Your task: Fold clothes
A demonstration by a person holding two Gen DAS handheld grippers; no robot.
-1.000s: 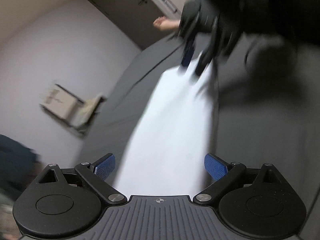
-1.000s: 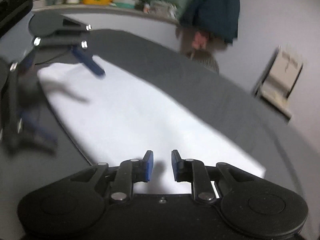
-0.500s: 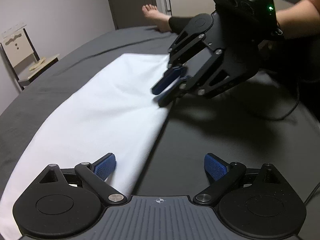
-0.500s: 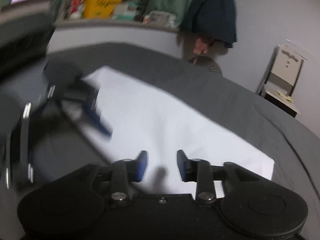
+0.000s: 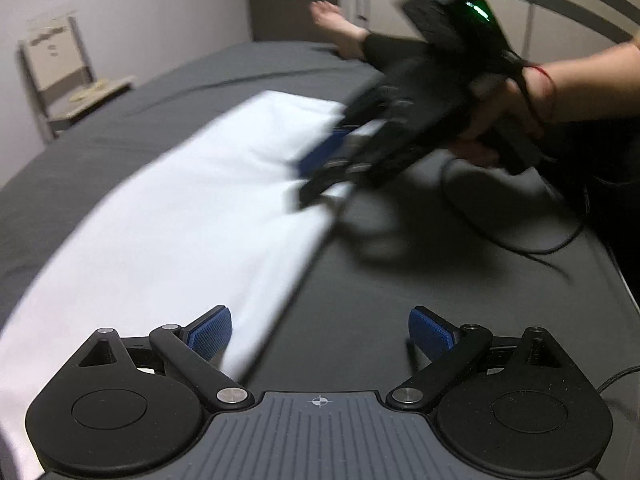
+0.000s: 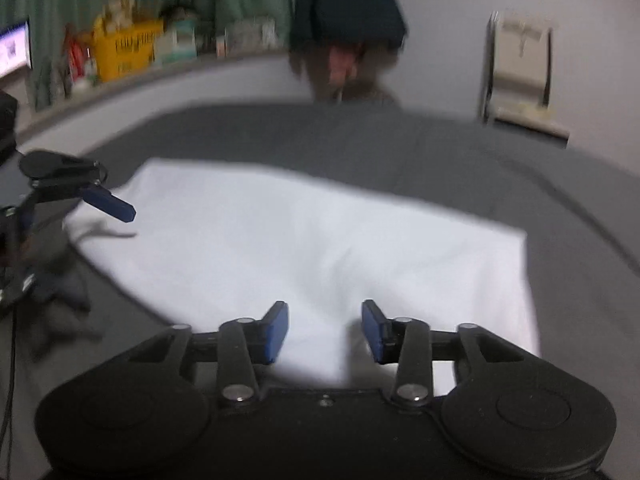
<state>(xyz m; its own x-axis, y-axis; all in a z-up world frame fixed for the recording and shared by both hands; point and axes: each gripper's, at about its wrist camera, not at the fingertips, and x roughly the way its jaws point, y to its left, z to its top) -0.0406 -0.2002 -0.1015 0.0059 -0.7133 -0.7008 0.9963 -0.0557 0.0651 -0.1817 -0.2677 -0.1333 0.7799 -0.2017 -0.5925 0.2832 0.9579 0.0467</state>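
Both jaws are spread apart and hold nothing. On the left gripper (image 5: 320, 338) the two blue pads are very far apart. One pad sits over the edge of the white cloth (image 5: 188, 236) and the other pad sits over the dark gray bed sheet (image 5: 400, 292). The right gripper (image 6: 325, 330) has a smaller gap, and its blue pads (image 6: 276, 332) are over the near edge of the white cloth (image 6: 304, 248), not pinching it.

The white cloth lies flat on the gray bed sheet (image 6: 440, 148). In the left wrist view it runs from 8 o'clock up toward 12 o'clock. The right gripper (image 5: 320, 172) shows there too, blurry, at about 1 o'clock, with its tips low over the far part of the cloth. A hand (image 5: 516, 108) holds it.

In the right wrist view the left gripper (image 6: 108, 204) pokes in from 9 o'clock, over the far left corner of the cloth. A pale chair (image 6: 520, 68) stands by the wall at 1 o'clock. A yellow box (image 6: 128, 48) sits on a shelf at 11 o'clock.
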